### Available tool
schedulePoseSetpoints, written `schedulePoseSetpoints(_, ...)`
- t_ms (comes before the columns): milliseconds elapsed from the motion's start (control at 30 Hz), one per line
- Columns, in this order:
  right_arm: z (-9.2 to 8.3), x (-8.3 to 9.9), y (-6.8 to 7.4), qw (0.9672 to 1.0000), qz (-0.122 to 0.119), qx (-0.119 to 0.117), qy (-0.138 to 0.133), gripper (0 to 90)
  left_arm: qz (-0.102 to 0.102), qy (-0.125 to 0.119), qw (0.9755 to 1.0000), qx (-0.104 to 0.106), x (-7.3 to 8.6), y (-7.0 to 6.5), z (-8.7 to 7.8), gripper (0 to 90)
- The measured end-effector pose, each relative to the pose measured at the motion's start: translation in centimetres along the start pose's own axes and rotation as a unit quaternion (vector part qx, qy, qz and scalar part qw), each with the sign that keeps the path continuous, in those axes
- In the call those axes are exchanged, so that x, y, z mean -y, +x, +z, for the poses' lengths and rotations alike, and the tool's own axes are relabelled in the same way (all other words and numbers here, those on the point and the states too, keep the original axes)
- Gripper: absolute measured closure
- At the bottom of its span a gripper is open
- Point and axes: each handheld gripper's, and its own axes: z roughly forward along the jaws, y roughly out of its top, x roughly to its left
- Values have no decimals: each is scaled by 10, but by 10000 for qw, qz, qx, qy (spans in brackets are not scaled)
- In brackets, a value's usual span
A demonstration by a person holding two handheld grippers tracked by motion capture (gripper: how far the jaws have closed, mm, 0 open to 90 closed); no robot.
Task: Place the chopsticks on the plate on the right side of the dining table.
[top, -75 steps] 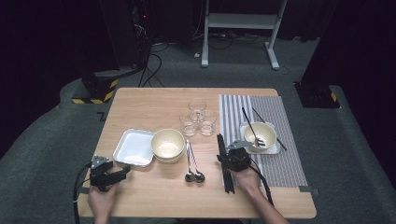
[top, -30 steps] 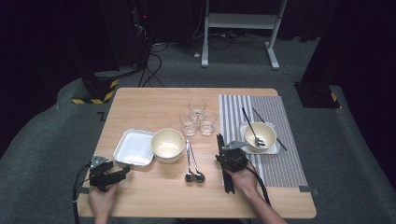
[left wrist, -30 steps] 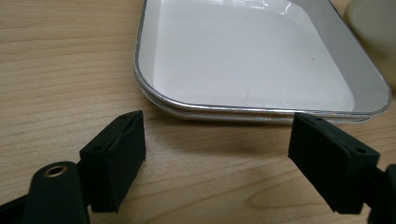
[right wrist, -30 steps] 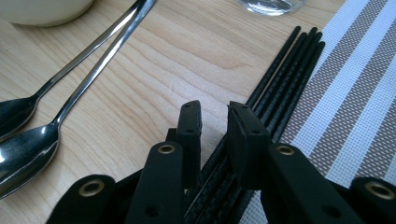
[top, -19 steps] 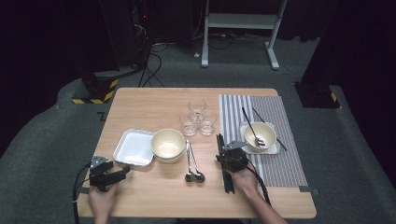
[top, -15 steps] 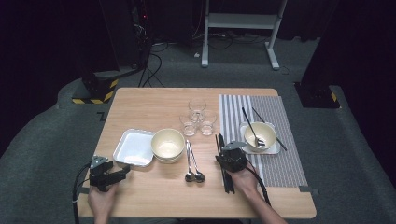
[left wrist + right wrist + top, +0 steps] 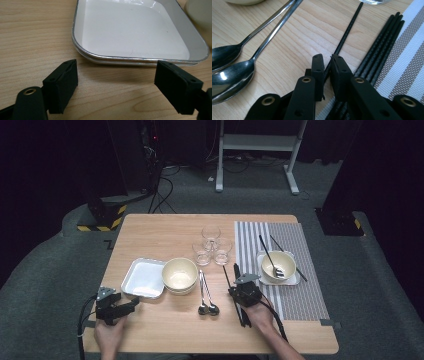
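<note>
As right tongs [image 7: 326, 65] clench ribbed black chopstick [image 7: 347, 35] | left tongs [image 7: 125, 82] released, matte pads.

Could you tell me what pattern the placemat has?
Grey and white stripes on the placemat; clearest in the high view.

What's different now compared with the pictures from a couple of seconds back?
The right gripper has just been closing its jaws around a single black chopstick on the table, beside the chopstick bundle; whether the pads grip it yet is hard to tell. The hand barely shifted. The left gripper stayed open in front of the tray. Bowls, glasses and spoons lie as before.
</note>
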Motion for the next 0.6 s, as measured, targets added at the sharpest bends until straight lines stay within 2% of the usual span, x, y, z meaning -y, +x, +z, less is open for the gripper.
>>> schedulePoseSetpoints(600, 13, -10, 20, 9997, -169, -139, -55, 828, -13, 0, 10000, 27, 0, 0, 0, 190)
